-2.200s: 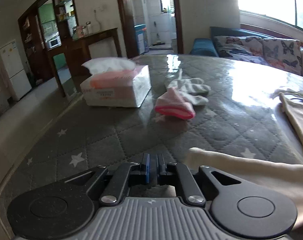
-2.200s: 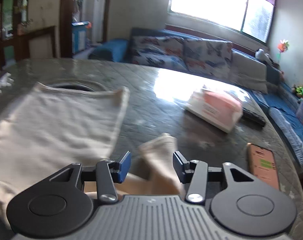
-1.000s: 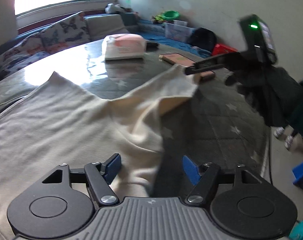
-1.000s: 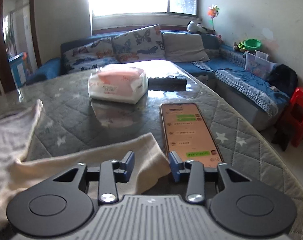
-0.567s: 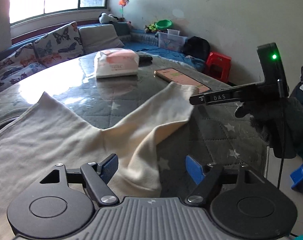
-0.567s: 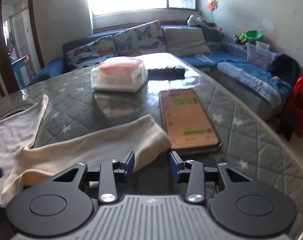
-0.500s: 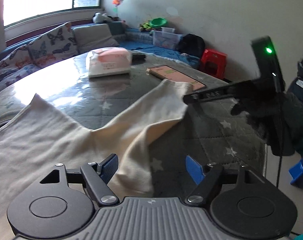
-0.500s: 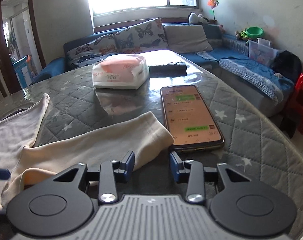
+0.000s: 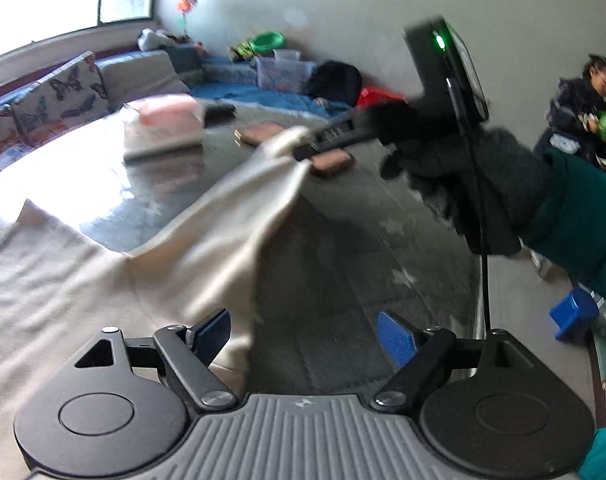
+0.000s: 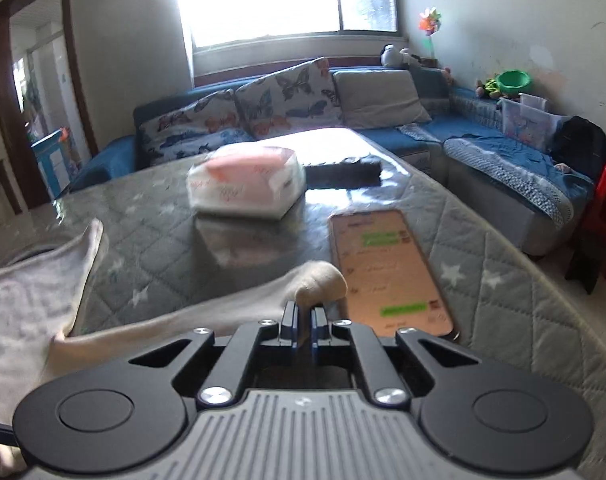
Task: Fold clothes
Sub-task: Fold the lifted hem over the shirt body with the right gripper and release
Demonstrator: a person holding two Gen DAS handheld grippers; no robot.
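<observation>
Right gripper (image 10: 301, 322): jaws pressed together, pinching the cuff of the cream shirt (image 10: 207, 316). A puff of fabric bulging just past the tips. Jaws just closed on it. Seen from the left wrist view as well: right gripper (image 9: 303, 155) clamped on the sleeve end, sleeve lifted off the table (image 9: 343, 264) and stretched taut toward the shirt's body. Dark gloved hand (image 9: 463, 176) and teal sleeve (image 9: 575, 216) behind it, green light lit on the handle.

Left gripper (image 9: 301, 334): jaws spread wide, just been opening. Left blue pad over the shirt (image 9: 103, 248) near the armpit, fabric edge between the jaws but not pinched; right pad over bare quilted table cover.

Shirt body spread flat on the near left of the table, neckline corner raised at far left.

Phone (image 10: 383, 268) lying screen-up just beyond the pinched cuff, screen lit. Tissue pack (image 10: 247, 186) farther back, remote (image 10: 343, 170) right beside it. Sofa (image 10: 287, 108) with butterfly cushions under the bright window. Second person (image 9: 583, 108) standing at far right, blurred.
</observation>
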